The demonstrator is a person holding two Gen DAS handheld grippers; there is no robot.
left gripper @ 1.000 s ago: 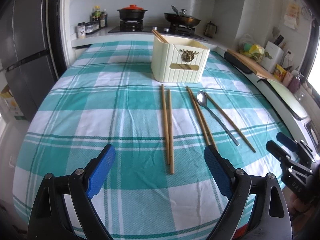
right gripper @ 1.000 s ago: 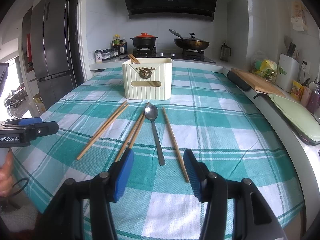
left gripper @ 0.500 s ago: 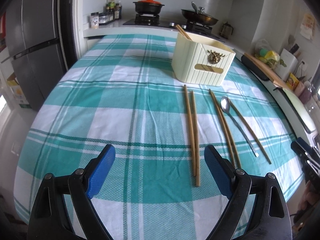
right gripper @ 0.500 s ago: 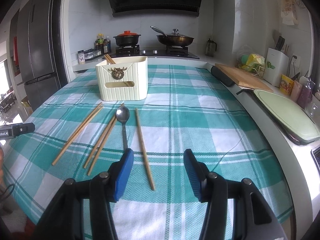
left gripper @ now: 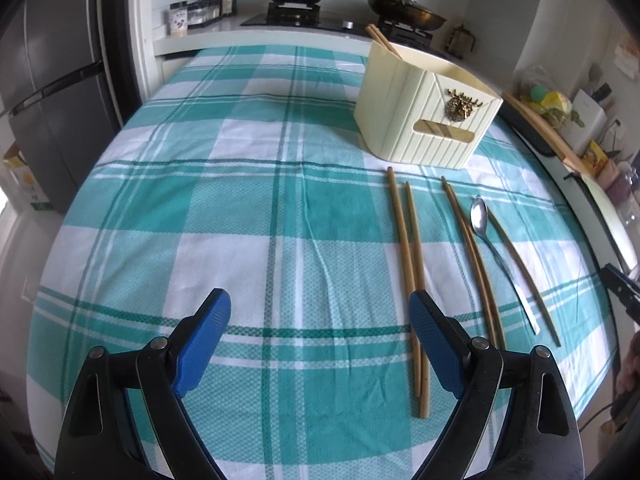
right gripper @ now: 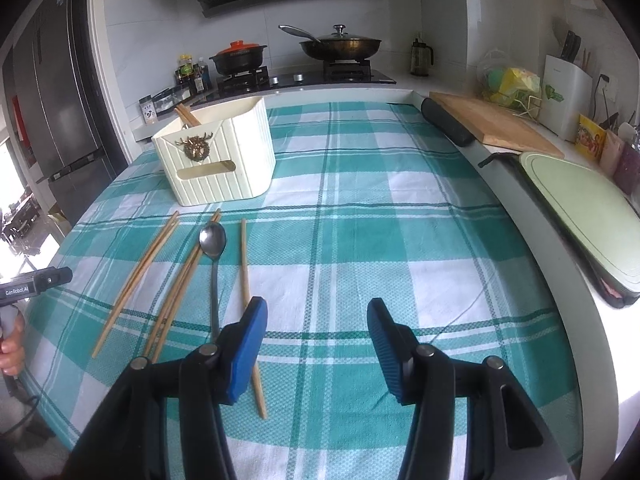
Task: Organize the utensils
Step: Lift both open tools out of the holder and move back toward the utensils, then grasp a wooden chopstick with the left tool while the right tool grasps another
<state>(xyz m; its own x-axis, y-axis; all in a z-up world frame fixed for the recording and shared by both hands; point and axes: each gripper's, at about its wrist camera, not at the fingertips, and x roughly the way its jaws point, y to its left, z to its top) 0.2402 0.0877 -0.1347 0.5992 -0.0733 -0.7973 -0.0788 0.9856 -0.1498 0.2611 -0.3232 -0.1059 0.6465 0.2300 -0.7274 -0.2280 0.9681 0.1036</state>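
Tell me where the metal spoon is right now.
The silver metal spoon lies flat on the teal checked tablecloth, in front of the cream utensil box, between a chopstick pair and a single chopstick.

Holder box stands on the worktop, toward the far side, chopsticks leaning inside it. Before the box, lying on the worktop, left to right in the left wrist view: a pair of chopsticks, a second pair, a spoon, a single chopstick. Spoon lies between the second pair and the single one. Behind the worktop, a stove carrying a pot left and a pan right. Cutting board lies right of the worktop.
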